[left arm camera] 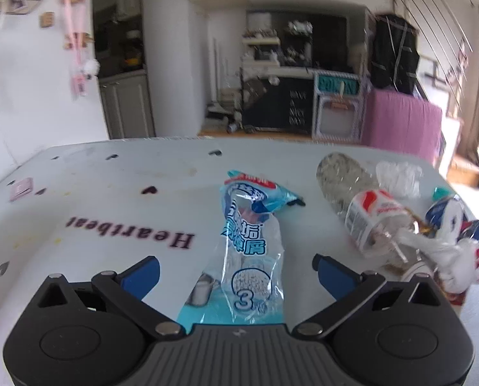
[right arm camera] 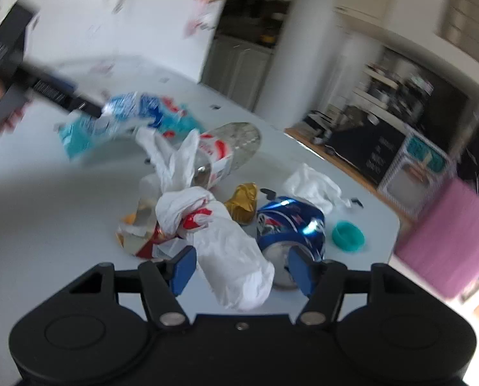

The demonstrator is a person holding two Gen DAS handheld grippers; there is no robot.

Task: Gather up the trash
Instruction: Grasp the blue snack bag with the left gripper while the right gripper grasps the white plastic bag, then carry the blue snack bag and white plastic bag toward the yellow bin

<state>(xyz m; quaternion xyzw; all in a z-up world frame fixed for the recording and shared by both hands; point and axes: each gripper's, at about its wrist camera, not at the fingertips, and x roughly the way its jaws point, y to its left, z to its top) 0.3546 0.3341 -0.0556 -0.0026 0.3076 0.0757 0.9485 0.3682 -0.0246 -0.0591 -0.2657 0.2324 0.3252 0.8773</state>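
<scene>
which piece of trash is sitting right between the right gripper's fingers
The knotted white plastic bag. It lies in the open gap of the right gripper, whereas the crushed blue can sits just beyond the right-hand finger and the teal cap lies farther off.

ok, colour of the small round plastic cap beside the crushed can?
Teal small round plastic cap; right wrist view shows it best.

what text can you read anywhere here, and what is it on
"Heartbeat", upside down, on the white table.
"3" and blue Chinese characters I cannot read with certainty, on the blue plastic wrapper between the open left gripper fingers.
"HAVE A NICE DAY", faint, on the black board.
Clear bottle label and crushed blue can: print too blurred.
</scene>
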